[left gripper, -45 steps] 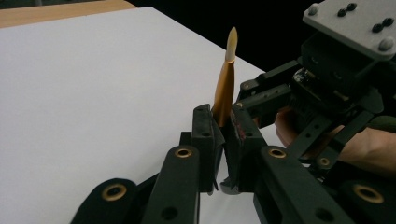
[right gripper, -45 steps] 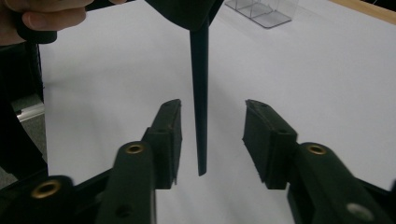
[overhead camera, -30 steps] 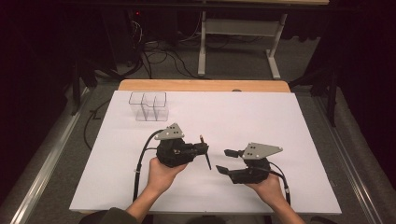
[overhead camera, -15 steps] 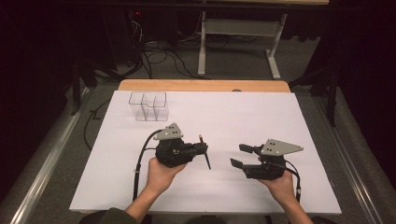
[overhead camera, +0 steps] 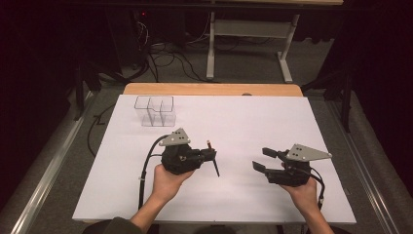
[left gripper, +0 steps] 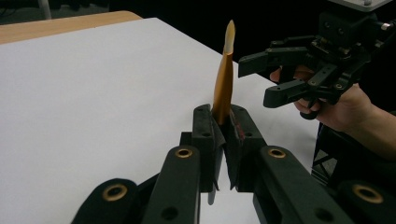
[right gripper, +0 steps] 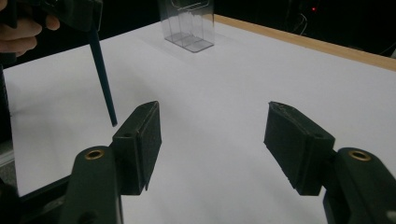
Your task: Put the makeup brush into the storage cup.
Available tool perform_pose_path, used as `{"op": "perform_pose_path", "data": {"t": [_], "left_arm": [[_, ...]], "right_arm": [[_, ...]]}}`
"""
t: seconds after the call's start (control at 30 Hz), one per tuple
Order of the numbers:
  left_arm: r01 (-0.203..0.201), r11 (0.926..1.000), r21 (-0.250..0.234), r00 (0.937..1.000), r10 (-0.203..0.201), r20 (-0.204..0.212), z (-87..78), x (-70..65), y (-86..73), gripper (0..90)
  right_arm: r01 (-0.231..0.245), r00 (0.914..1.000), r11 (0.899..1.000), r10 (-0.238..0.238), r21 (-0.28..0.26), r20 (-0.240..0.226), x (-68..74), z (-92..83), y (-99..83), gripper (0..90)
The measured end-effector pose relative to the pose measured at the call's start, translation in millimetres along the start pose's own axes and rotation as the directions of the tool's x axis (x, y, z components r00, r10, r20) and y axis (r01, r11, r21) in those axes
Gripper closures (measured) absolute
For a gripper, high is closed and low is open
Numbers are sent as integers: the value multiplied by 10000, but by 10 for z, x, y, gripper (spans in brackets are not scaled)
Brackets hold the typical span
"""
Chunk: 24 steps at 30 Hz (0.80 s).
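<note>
Clear organiser (overhead camera: 155,110): a see-through box with compartments, standing at the far left of the white sheet (overhead camera: 253,122), well apart from both grippers.
Left gripper (overhead camera: 210,157): held in the left hand (overhead camera: 167,179) left of the table's middle, jaws together and clamped on a paintbrush (overhead camera: 213,158).
Paintbrush: gripped partway along its length; in the left gripper view the orange bristled end (left gripper: 225,70) stands up above the jaws, while in the high view the dark handle (overhead camera: 215,168) slants down toward the sheet.
Right gripper (overhead camera: 260,159): held in the right hand (overhead camera: 304,192), near the left gripper but apart from it, jaws apart with nothing between them.
Table edge (overhead camera: 209,89): a strip of wood shows beyond the sheet's far side.
</note>
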<state>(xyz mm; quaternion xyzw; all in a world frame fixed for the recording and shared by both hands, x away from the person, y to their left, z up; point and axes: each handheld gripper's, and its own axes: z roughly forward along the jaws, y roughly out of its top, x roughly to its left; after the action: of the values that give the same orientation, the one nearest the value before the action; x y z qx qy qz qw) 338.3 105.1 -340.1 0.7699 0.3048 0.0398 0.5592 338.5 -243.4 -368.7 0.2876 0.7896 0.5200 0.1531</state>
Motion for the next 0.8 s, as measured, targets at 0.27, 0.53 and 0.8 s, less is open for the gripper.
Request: {"op": "perform_pose_path", "data": {"t": [0.27, 0.53, 0.8], "left_arm": [[23, 10000, -15, 10000, -23, -19, -7, -1, 2, 828], [48, 9999, -99, 9999, -49, -87, -56, 12, 14, 828], [-52, 9992, -398, 9989, 33, -472, -201, 26, 64, 828]], "right_arm": [[-261, 9987, 9996, 266, -140, 443, -111, -154, -85, 376], [-422, 9954, 9987, 445, -286, 853, -215, -246, -152, 352], [-1473, 9732, 9843, 1618, -973, 1633, -385, -367, -248, 225]]}}
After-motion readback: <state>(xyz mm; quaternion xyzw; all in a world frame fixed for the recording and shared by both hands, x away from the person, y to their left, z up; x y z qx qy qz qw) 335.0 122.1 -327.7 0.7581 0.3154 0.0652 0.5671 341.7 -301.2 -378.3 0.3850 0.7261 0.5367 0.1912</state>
